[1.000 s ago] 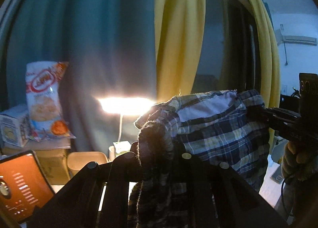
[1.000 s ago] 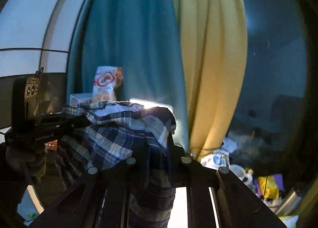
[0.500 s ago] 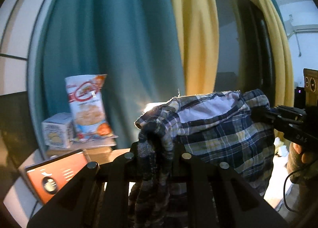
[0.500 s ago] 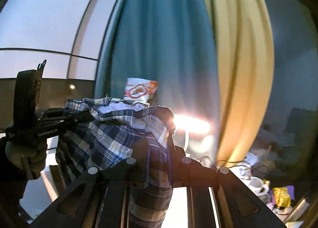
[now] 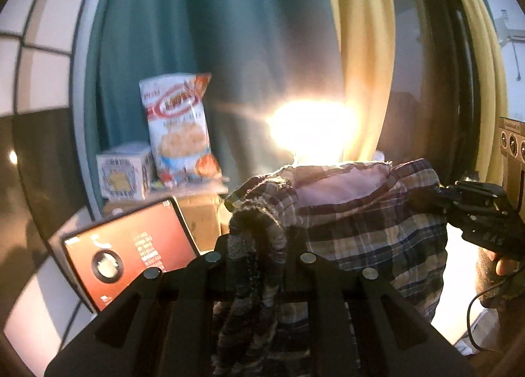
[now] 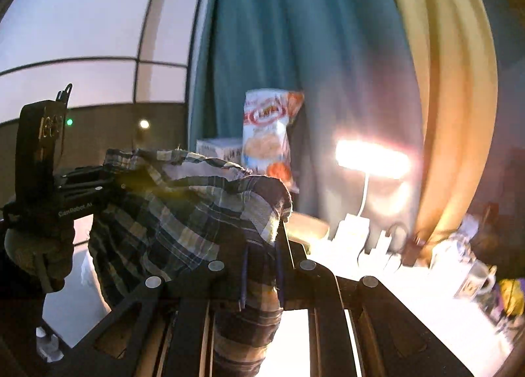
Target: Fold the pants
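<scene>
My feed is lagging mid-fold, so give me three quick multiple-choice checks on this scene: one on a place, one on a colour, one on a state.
1. Where does the white and orange snack bag stand?
A. in front of the teal curtain, beside the small white printed box
B. on the floor
C. inside a drawer

2. What colour is the curtain right of the teal one?
A. red
B. yellow
C. black

3. How are the blue and tan plaid pants held?
A. lying flat, untouched
B. pinched by one gripper only
C. pinched by both, hanging between

Key: 1 A, the bag stands by the box before the curtain; 2 B, the yellow curtain hangs there; 3 C, the left gripper and the right gripper each clamp cloth.
</scene>
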{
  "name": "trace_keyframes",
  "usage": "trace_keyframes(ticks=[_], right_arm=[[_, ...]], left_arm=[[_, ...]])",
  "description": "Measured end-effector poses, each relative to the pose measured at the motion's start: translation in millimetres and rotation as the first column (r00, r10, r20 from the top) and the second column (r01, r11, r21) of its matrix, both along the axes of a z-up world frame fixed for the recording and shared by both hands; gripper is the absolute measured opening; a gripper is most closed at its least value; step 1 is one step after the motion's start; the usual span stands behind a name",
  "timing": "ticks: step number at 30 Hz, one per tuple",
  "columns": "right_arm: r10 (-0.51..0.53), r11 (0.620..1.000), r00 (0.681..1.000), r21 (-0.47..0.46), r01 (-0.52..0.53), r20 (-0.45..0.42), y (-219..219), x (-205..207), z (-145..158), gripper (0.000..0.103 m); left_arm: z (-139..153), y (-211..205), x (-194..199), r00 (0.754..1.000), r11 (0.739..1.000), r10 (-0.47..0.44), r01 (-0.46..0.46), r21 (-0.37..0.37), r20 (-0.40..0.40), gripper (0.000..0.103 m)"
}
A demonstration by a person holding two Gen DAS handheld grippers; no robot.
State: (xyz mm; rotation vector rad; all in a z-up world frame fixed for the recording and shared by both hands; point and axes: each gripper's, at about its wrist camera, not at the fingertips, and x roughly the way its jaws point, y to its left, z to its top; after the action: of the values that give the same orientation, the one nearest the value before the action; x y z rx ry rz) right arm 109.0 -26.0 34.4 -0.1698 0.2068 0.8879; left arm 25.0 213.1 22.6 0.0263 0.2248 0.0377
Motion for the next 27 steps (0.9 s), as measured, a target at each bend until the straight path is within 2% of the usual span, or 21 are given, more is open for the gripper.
trace_keyframes(ticks=[6,12,18,24,27], right_arm=[[-0.04,0.998,0.995,-0.05,0.035,-0.09,24,51,-31,0.013],[-0.069,0.995,0.981,-0.09,0.053,-0.18,41,99,-65,0.013],[-0.087,0.99,0.96,-0.127,0.054,-0.266,58,143,-98,0.013],[-0.102,0.986,0.928,-0.163,0.045,-0.359,72,181,-135,0.013],[-0.104,0.983,0.912,-0.179,0.035,-0.397,77,194,-150,0.013]], left_arm=[[-36,16,60,0.993,0.999,-0.01,0.005,-0.045,-0.12,0.013],[-69,31,114,0.973,0.997,-0.013,-0.004,-0.072,-0.23,0.013],[-99,37,153,0.947,0.997,-0.009,-0.017,-0.078,-0.321,0.013],[-126,46,184,0.908,0.995,-0.004,-0.036,-0.088,-0.419,0.013],[-135,50,192,0.892,0.995,0.001,-0.048,-0.093,-0.453,0.018]])
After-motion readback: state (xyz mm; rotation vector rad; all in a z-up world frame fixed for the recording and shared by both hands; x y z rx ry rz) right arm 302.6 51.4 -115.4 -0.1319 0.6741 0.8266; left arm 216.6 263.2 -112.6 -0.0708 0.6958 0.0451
